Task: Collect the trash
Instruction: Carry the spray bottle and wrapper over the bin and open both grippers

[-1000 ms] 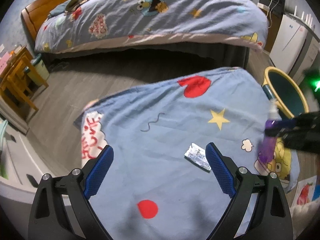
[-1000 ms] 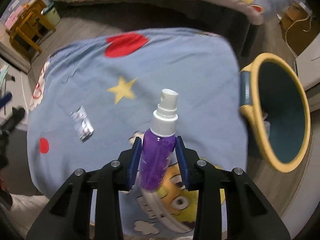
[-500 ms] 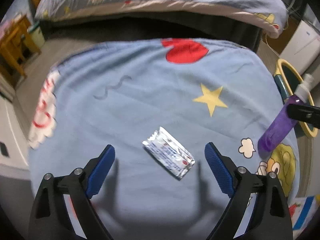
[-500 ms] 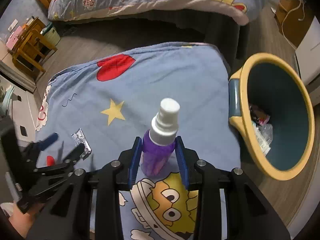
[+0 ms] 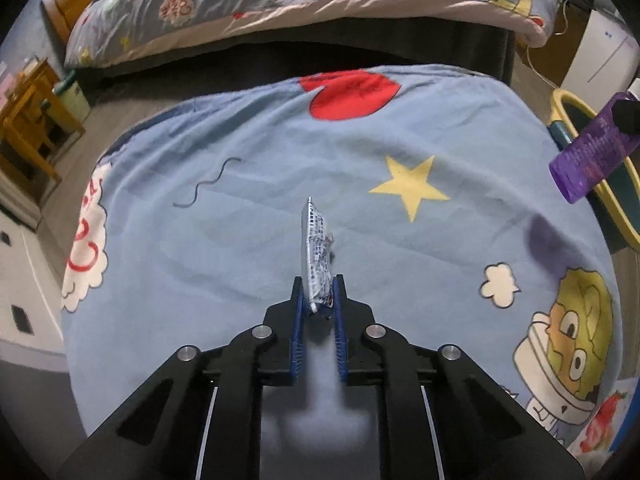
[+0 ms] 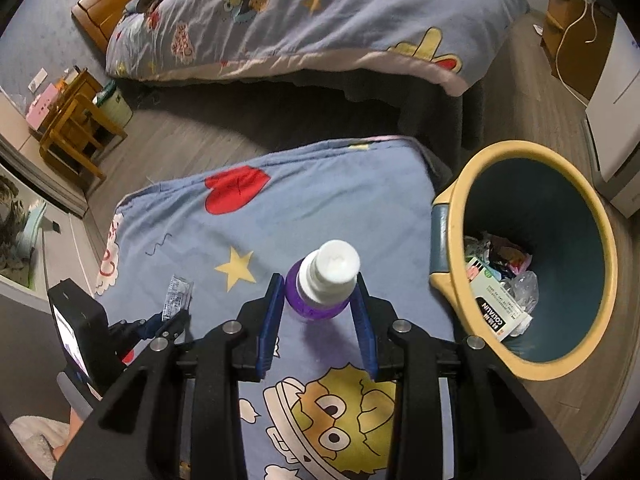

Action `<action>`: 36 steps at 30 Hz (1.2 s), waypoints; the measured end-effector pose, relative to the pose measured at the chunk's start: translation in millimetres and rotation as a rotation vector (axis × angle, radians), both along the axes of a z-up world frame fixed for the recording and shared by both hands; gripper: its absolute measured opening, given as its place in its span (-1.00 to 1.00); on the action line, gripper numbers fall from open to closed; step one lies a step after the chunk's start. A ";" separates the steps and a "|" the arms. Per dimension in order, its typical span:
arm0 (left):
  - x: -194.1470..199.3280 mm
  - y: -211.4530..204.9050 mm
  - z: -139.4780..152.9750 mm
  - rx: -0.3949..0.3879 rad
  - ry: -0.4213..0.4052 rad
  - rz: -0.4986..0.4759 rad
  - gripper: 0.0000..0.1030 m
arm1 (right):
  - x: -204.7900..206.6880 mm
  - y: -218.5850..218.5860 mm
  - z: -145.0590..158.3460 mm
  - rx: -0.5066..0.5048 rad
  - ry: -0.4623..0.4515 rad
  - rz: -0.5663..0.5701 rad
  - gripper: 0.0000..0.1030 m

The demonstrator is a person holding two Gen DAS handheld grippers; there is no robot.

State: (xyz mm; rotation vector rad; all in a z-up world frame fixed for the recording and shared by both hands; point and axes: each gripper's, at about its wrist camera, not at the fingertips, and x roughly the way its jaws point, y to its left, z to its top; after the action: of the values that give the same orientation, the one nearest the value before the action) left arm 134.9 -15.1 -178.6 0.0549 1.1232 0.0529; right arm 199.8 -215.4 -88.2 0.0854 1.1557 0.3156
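A silver foil wrapper [image 5: 316, 248] stands on edge on the blue cartoon cloth [image 5: 240, 240]. My left gripper [image 5: 318, 284] is closing on its near end, and the blue pads press it from both sides. The right wrist view shows the same wrapper [image 6: 176, 298] and the left gripper [image 6: 168, 320] at the left. My right gripper [image 6: 320, 284] is shut on a purple spray bottle [image 6: 332, 272] with a white cap, held above the cloth. The left wrist view catches the bottle [image 5: 588, 156] at the far right. A yellow-rimmed bin [image 6: 516, 148] stands right of the cloth.
The bin holds several wrappers and a white box [image 6: 500, 312]. A bed [image 6: 320, 20] with a patterned quilt fills the back. A wooden stool [image 6: 76, 132] stands at the left and a white cabinet [image 6: 616, 120] at the right. Grey floor lies between bed and cloth.
My left gripper came down over the flat wrapper and its jaws drew together on it, tipping it on edge. The right gripper lifted the bottle off the cloth.
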 end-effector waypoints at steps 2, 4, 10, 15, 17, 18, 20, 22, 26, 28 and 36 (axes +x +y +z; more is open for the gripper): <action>0.1 -4.5 6.5 0.007 -0.019 -0.015 -0.78 | -0.2 -4.3 4.4 0.002 -0.011 -0.003 -0.36; -0.9 -9.9 12.2 0.001 -0.040 -0.032 -0.78 | -0.7 -10.2 9.2 0.007 -0.024 -0.008 -0.36; -0.5 -42.7 44.6 -0.018 -0.125 -0.145 -0.78 | -0.6 -41.5 28.7 0.005 -0.078 -0.043 -0.36; 5.5 -91.6 67.5 -0.044 -0.170 -0.268 -0.78 | 1.9 -90.2 46.0 0.022 -0.126 -0.125 -0.36; 8.3 -112.2 72.5 -0.056 -0.182 -0.312 -0.78 | 3.1 -110.0 49.1 0.020 -0.137 -0.163 -0.36; 10.0 -122.8 74.7 -0.065 -0.185 -0.334 -0.78 | 3.4 -121.4 49.5 0.015 -0.141 -0.183 -0.35; 13.0 -147.0 76.2 -0.081 -0.183 -0.382 -0.78 | 3.1 -139.6 48.6 0.003 -0.144 -0.216 -0.36; 18.6 -167.1 76.3 -0.091 -0.179 -0.425 -0.78 | 3.0 -161.7 45.4 -0.020 -0.144 -0.253 -0.36; 30.6 -215.3 74.5 -0.096 -0.173 -0.524 -0.78 | 1.7 -196.7 33.5 -0.026 -0.119 -0.314 -0.35; 39.5 -237.5 72.0 -0.092 -0.170 -0.567 -0.78 | 2.5 -213.5 25.1 -0.025 -0.099 -0.343 -0.35; 68.8 -292.9 60.0 -0.054 -0.178 -0.657 -0.67 | 6.6 -252.4 -11.0 0.033 -0.026 -0.410 -0.35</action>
State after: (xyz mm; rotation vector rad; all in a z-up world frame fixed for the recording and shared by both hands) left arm 203.8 -308.0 -118.6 0.3607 0.8845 -0.5490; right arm 206.4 -467.8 -99.2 0.3408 1.0787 -0.0279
